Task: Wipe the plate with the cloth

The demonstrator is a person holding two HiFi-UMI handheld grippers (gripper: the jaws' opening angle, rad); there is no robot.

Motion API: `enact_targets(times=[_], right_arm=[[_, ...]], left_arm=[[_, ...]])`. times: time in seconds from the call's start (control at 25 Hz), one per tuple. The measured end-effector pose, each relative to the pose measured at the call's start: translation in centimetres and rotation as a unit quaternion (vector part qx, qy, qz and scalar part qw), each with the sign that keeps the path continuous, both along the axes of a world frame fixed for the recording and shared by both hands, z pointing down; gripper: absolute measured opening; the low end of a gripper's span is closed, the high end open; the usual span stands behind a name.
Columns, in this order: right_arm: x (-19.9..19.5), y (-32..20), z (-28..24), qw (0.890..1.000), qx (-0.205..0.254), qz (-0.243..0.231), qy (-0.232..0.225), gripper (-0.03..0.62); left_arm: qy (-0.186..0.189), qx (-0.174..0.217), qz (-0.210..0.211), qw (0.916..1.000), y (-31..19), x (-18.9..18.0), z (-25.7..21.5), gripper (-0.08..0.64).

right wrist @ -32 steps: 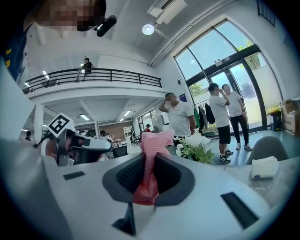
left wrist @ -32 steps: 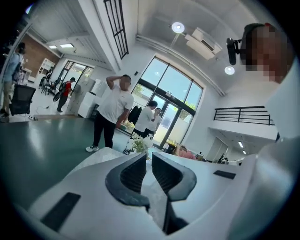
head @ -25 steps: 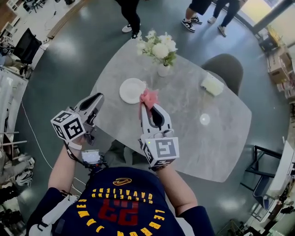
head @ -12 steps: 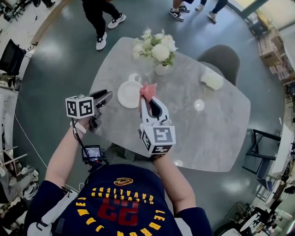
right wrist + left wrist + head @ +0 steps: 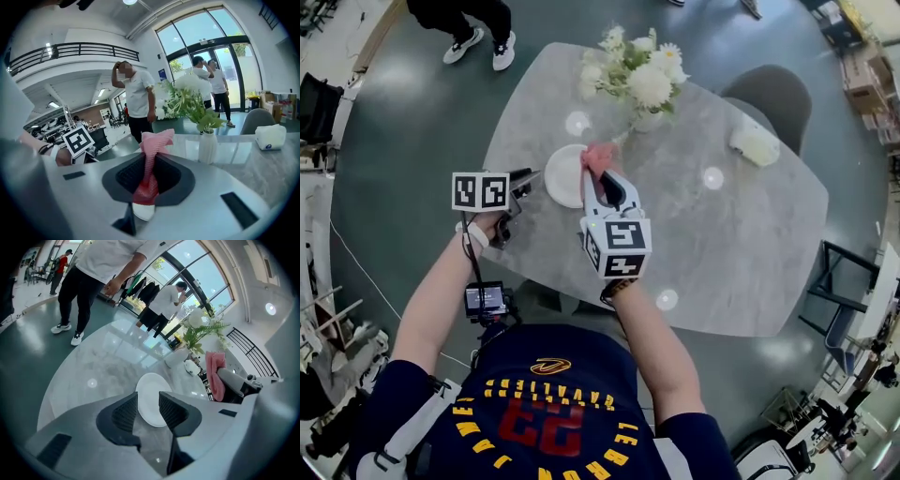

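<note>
A white plate (image 5: 563, 175) lies flat on the grey marble table (image 5: 741, 253), near its left edge; it also shows in the left gripper view as the plate (image 5: 151, 399) just beyond the jaws. My left gripper (image 5: 525, 183) hovers at the plate's left side, open, with nothing between its pads (image 5: 123, 412). My right gripper (image 5: 602, 176) is shut on a pink cloth (image 5: 598, 156) that sticks up from the jaws over the plate's right rim. The same cloth (image 5: 151, 154) stands pinched between the jaws in the right gripper view.
A white vase of flowers (image 5: 642, 80) stands just behind the plate, close to the cloth. A tissue box (image 5: 755, 142) sits at the table's far right by a grey chair (image 5: 772, 92). People stand beyond the table (image 5: 469, 28).
Both grippers have come down and forward toward the plate. The left gripper's jaws have opened. The cloth stays pinched in the right gripper and now reaches the plate's rim.
</note>
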State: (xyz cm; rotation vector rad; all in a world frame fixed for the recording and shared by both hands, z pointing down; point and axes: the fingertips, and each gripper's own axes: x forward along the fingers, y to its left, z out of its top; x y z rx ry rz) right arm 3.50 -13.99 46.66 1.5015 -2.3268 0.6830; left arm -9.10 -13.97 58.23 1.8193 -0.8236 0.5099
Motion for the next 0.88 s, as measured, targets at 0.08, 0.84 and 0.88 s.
enact_targets(times=[0.08, 0.84, 0.88], right_arm=[[-0.3, -0.5, 1.5, 1.000, -0.016, -0.005, -0.001, 0.046], [-2.8, -1.8, 14.6, 0.986, -0.155, -0.036, 0.040, 0.046], [-2.8, -1.7, 14.9, 0.986, -0.160, -0.037, 0.038, 0.046]], left_arm=[[-0.011, -0.009, 0.012, 0.9998, -0.1, 0.6, 1.2, 0.133], [-0.026, -0.086, 0.032, 0.9955, 0.4, 1.9, 5.4, 0.132], [-0.023, -0.088, 0.034, 0.9953, 0.4, 2.1, 5.4, 0.132]])
